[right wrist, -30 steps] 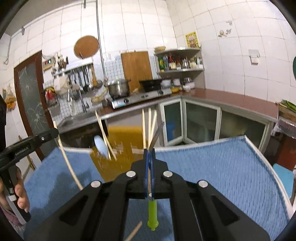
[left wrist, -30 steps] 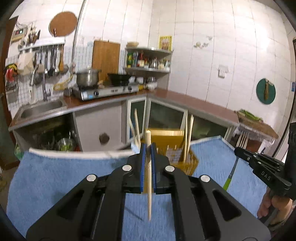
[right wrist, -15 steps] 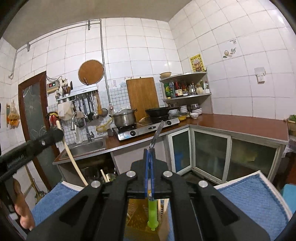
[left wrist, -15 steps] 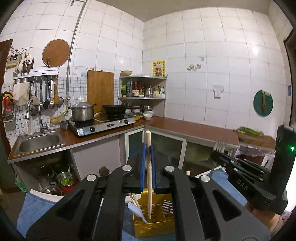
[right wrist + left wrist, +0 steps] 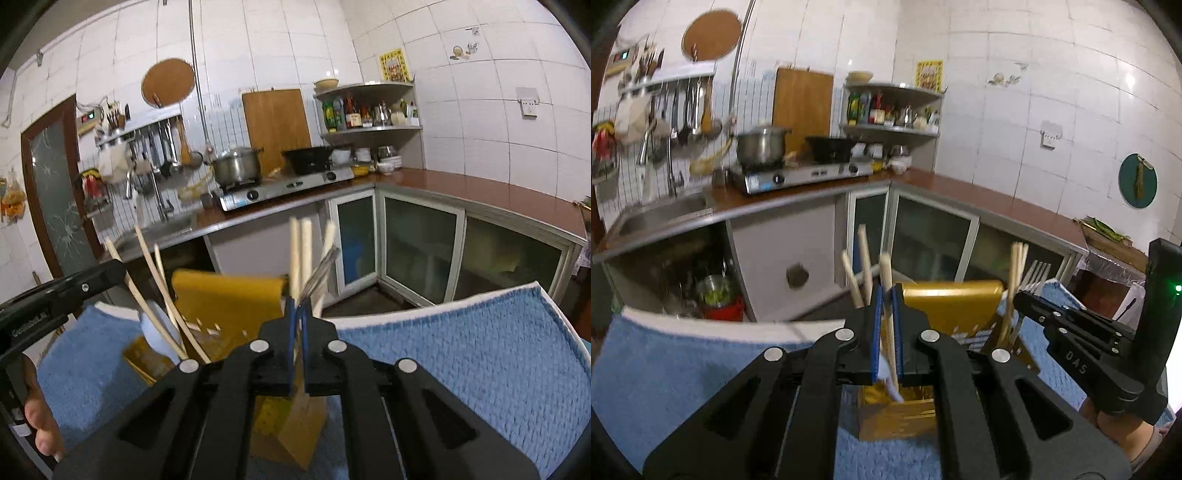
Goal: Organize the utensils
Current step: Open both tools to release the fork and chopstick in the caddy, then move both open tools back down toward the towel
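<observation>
A yellow utensil holder [image 5: 953, 306] stands on the blue towel [image 5: 683, 365]; it also shows in the right wrist view [image 5: 225, 299]. My left gripper [image 5: 886, 332] is shut on a wooden chopstick [image 5: 886, 280], whose lower end reaches into the holder beside two other chopsticks [image 5: 855, 284] and a white spoon [image 5: 890, 384]. My right gripper [image 5: 297, 343] is shut on a fork [image 5: 317, 277] with a green handle, held over the holder's right compartment next to more chopsticks [image 5: 301, 251]. The right gripper also shows in the left wrist view [image 5: 1071, 343].
The towel [image 5: 461, 354] covers the table. Behind are a kitchen counter [image 5: 960, 192] with a stove [image 5: 801, 175], a sink [image 5: 653, 218] and glass-door cabinets [image 5: 417, 251]. The holder's left compartment holds chopsticks [image 5: 162, 288] and a white spoon [image 5: 157, 332].
Both grippers have tilted back down and dropped toward the yellow holder, lowering the chopstick and the fork into it. Both jaws stay shut on their utensils.
</observation>
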Available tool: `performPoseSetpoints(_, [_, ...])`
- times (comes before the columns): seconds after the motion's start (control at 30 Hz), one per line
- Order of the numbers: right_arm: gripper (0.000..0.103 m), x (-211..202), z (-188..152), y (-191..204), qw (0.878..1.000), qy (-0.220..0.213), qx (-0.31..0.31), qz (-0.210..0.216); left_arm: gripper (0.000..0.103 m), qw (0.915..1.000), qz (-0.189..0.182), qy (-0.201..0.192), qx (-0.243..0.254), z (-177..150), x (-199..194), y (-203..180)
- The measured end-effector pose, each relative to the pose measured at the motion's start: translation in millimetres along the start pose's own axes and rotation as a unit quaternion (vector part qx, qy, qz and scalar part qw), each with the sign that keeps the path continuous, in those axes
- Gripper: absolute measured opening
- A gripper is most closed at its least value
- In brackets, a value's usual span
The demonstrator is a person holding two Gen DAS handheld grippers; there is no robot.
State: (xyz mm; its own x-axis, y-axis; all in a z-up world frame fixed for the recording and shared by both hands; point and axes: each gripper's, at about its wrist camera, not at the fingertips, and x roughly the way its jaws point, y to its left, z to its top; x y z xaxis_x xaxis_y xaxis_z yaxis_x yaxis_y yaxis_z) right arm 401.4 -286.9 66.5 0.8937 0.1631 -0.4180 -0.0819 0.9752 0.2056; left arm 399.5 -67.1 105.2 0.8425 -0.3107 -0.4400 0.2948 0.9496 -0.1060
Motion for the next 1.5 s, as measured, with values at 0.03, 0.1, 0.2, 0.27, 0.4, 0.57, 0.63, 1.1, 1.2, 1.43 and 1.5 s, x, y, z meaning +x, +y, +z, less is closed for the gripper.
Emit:
performPoseSetpoints(0.03, [0.004, 2.4, -3.5, -0.4, 1.000, 0.011, 0.001, 0.004, 0.004, 1.0000, 0.003, 0.007, -0.003, -4.2, 3.1, 2.1])
performPoseSetpoints(0.1, [0.007, 2.2, -8.1, -0.4, 1.000, 0.023, 0.002, 0.012, 0.004, 0.9997, 0.014, 0.016, -0.010, -8.7, 5.1, 7.7])
performPoseSetpoints(0.2, [0.007, -5.2, -11.3, 0.0, 0.999, 0.044, 0.004, 0.013, 0.025, 0.9993, 0.016, 0.025, -0.025, -10.8, -4.1, 11.9])
performPoseSetpoints(0.27, [0.023, -16.5, -10.6, 0.9, 0.999, 0.047, 0.006, 0.014, 0.058, 0.9989, 0.023, 0.018, -0.037, -10.6, -17.2, 15.2])
performPoseSetpoints(0.4, [0.051, -44.6, -6.4, 2.1, 0.999, 0.032, 0.012, 0.017, 0.070, 0.9978, 0.037, 0.013, -0.053, -11.2, -47.5, 21.5])
performPoseSetpoints(0.57, [0.051, -78.7, -3.1, 1.0, 0.999, 0.031, 0.018, 0.002, 0.083, 0.9950, 0.060, 0.031, -0.074, -16.2, -77.7, 31.2])
performPoseSetpoints(0.63, [0.051, -88.6, -8.0, 1.0, 0.999, 0.039, 0.019, -0.008, 0.085, 0.9940, 0.065, 0.033, -0.081, -23.0, -89.0, 34.9])
performPoseSetpoints(1.1, [0.050, -78.9, -126.0, 10.4, 0.984, 0.169, 0.016, -0.054, 0.087, 0.9840, 0.100, 0.125, -0.079, -121.8, -94.4, 28.8])
performPoseSetpoints(1.2, [0.046, -70.5, -143.4, 16.7, 0.979, 0.196, 0.014, -0.054, 0.087, 0.9793, 0.111, 0.150, -0.079, -142.7, -91.9, 27.8])
performPoseSetpoints(1.43, [0.024, -50.4, -164.7, 30.8, 0.968, 0.242, 0.009, -0.065, 0.087, 0.9723, 0.109, 0.187, -0.087, -166.0, -94.4, 22.1])
performPoseSetpoints(1.5, [0.012, -49.4, -163.1, 31.4, 0.968, 0.242, 0.005, -0.064, 0.087, 0.9697, 0.108, 0.198, -0.094, -170.6, -95.6, 18.0])
